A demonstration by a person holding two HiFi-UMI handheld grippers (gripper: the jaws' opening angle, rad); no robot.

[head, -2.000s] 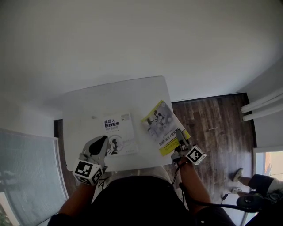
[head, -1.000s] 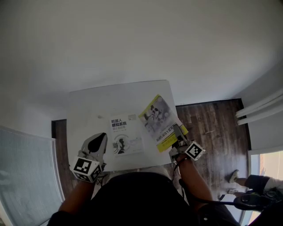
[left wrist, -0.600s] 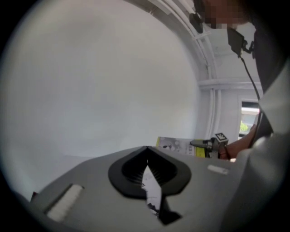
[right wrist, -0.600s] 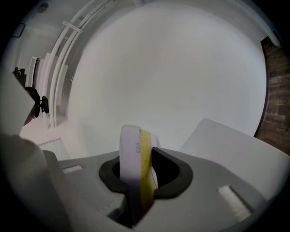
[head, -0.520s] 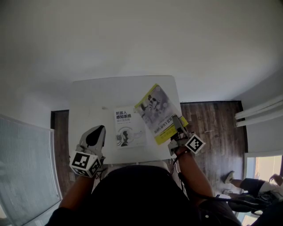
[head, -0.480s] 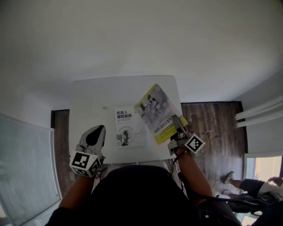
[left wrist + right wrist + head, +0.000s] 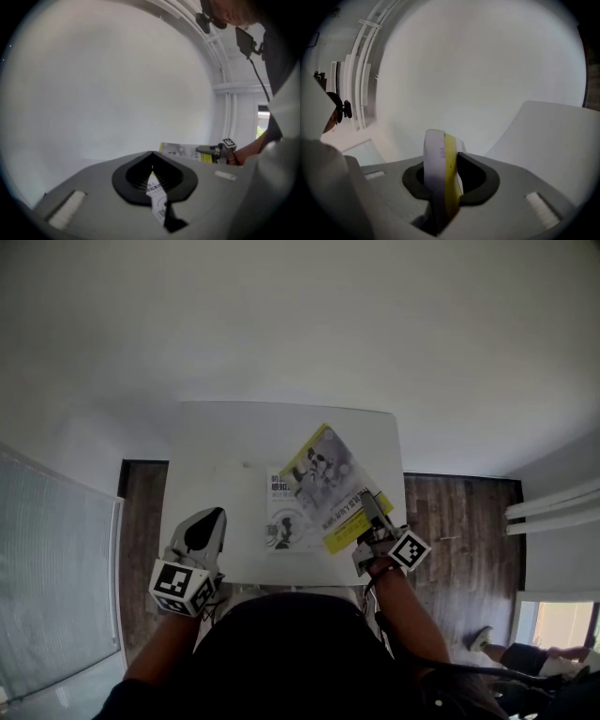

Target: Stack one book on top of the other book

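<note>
Right gripper (image 7: 368, 512) is pinching the yellow-and-grey paperback book (image 7: 326, 486) by its near edge. It's overlapping the white paperback book (image 7: 283, 524) left of the jaws, skewed. The edge grip is risking a pivot or slip. Left gripper (image 7: 208, 526) is idling, jaws together, empty.

Yellow book (image 7: 330, 486): paper, cover seen as glossy.
White book (image 7: 281, 531): paper, smooth cover.
Table (image 7: 216, 442): smooth, matt surface.
Floor (image 7: 459, 521): wood boards, slight sheen.
Right gripper (image 7: 368, 507): matt grey plastic.
Left gripper (image 7: 214, 517): matt grey plastic.

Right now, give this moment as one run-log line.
right claw: shut on yellow-and-grey paperback book | position: partly over white-covered book | left claw: shut, empty
</note>
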